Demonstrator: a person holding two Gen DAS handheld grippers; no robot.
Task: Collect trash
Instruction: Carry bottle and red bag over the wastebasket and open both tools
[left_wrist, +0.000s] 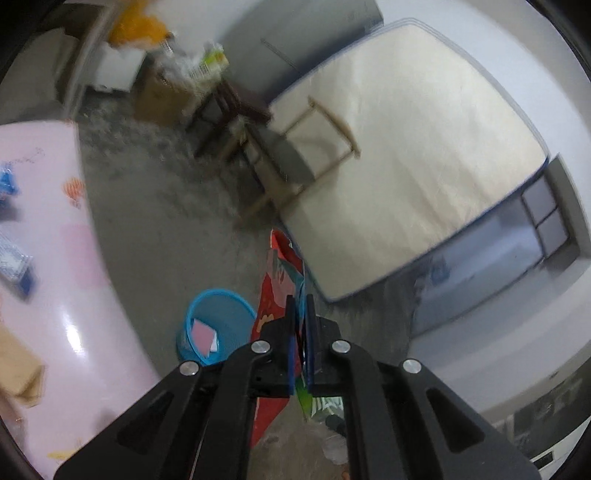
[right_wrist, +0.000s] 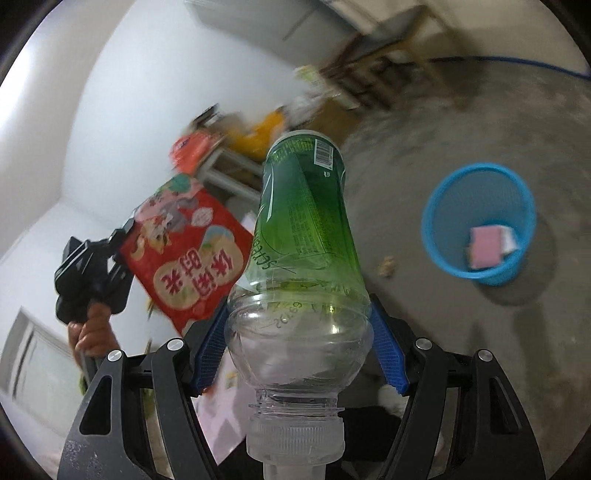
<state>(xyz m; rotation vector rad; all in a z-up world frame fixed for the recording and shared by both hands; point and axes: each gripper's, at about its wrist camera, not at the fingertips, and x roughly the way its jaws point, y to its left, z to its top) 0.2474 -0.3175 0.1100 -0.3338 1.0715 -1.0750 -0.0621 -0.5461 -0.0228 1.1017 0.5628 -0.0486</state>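
Observation:
My left gripper (left_wrist: 301, 306) is shut on a red snack bag (left_wrist: 279, 280), held in the air above the floor; the bag (right_wrist: 184, 251) and that gripper (right_wrist: 127, 230) also show in the right wrist view. My right gripper (right_wrist: 299, 332) is shut on an empty green-labelled plastic bottle (right_wrist: 303, 229), cap end toward the camera. A blue mesh waste basket (right_wrist: 436, 236) stands on the grey floor with a pink pad (right_wrist: 487, 245) inside. In the left wrist view the basket (left_wrist: 240, 310) sits just left of the fingers.
A pink table (left_wrist: 74, 277) with blue packets (left_wrist: 14, 262) lies at left. A mattress (left_wrist: 406, 147) leans at right, with a wooden chair (left_wrist: 295, 155) in front. Boxes and clutter (left_wrist: 166, 74) stand at the back. A crumb (right_wrist: 386, 266) lies on the floor.

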